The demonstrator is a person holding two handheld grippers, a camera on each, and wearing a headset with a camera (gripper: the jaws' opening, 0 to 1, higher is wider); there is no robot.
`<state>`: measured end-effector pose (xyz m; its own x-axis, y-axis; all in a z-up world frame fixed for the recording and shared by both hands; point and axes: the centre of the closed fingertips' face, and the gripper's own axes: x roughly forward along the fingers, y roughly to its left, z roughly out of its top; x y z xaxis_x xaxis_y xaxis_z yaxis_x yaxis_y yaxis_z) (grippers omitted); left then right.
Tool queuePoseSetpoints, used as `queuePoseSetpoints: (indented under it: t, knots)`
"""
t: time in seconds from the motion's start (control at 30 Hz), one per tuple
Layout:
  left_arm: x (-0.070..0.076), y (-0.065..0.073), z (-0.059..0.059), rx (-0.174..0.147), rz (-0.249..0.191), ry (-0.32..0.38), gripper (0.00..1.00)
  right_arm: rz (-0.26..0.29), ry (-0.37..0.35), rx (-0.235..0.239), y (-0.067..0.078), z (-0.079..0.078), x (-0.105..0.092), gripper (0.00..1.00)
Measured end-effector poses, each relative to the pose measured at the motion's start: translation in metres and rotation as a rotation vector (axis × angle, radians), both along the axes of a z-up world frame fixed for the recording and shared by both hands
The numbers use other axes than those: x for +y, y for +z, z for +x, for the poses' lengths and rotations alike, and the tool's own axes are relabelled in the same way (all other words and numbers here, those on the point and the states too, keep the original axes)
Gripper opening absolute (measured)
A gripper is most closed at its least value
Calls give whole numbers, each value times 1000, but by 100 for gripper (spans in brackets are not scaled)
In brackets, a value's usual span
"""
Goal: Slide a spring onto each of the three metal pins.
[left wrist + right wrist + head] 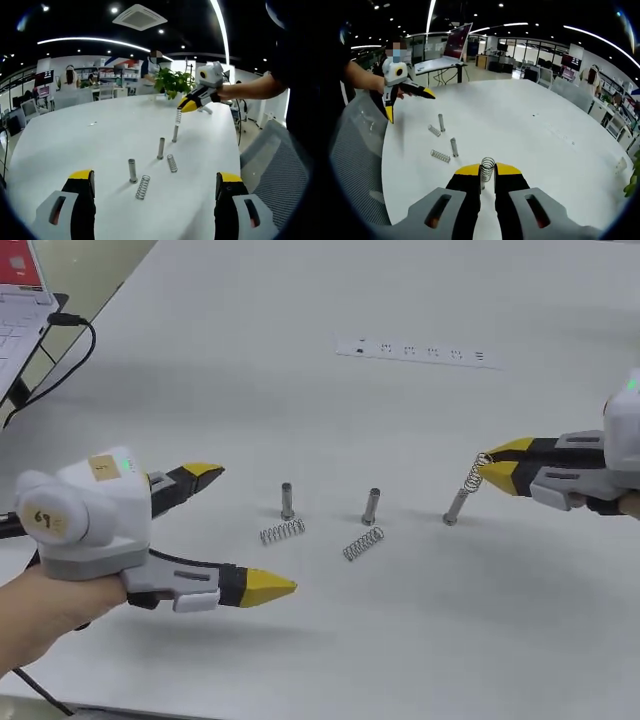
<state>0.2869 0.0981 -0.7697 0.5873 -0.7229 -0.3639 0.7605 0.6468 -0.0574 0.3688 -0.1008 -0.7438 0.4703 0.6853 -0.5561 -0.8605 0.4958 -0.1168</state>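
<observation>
At 3 o'clock in the head view, pinching the held spring (474, 475) by its upper end with the right tongs (487, 468), pressed together on the coil. Meets the top of the right pin (456, 506) with its lower end (over the tip or just touching, cannot tell). At 8 o'clock, left tongs (258, 529) spread wide over the white surface (300, 660), gripping nothing. Near the middle, standing bare: left pin (287, 500) and middle pin (371, 505). Lying flat just beside them, at about 6 o'clock of each: left spring (282, 531) and middle spring (363, 543), 2 in all. Far off at 12 o'clock, a power strip (417, 351); at 10 o'clock, a laptop (20, 300).
</observation>
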Motion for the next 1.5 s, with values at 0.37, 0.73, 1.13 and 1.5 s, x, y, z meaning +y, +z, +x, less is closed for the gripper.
queuePoseSetpoints:
  t: [0.37, 0.73, 1.13, 1.5]
  knots:
    - [2, -1, -1, 5, 1, 5, 98, -1, 9, 8, -2, -1, 4, 7]
    - [1, -1, -2, 5, 1, 2, 98, -5, 11, 13, -5, -2, 4, 7]
    - [3, -4, -2, 13, 2, 11, 98, -18, 14, 13, -11, 0, 3, 7]
    - [5, -2, -1, 12, 4, 17, 98, -21, 11, 31, -20, 1, 3, 7]
